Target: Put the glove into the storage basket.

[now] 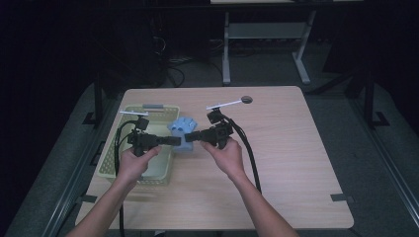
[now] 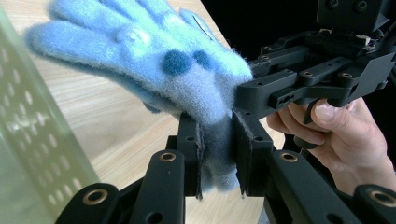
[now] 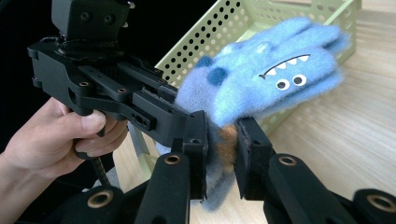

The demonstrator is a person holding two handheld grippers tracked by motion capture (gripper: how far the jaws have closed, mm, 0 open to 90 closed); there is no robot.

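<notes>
Both grippers, left (image 2: 217, 154) and right (image 3: 222, 154), were clamped on the blue glove's (image 1: 183, 133) cuff, which was held just right of the green basket (image 1: 111, 163).

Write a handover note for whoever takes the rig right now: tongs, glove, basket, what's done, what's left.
Left tongs: shut on the blue glove at its cuff.
Right tongs: shut on the same cuff from the other side.
The glove hangs between them above the table, just right of the green basket, fingers pointing away from the person.
Done: glove lifted, held by both.
Left: likely placing it in the basket, then release.
</notes>
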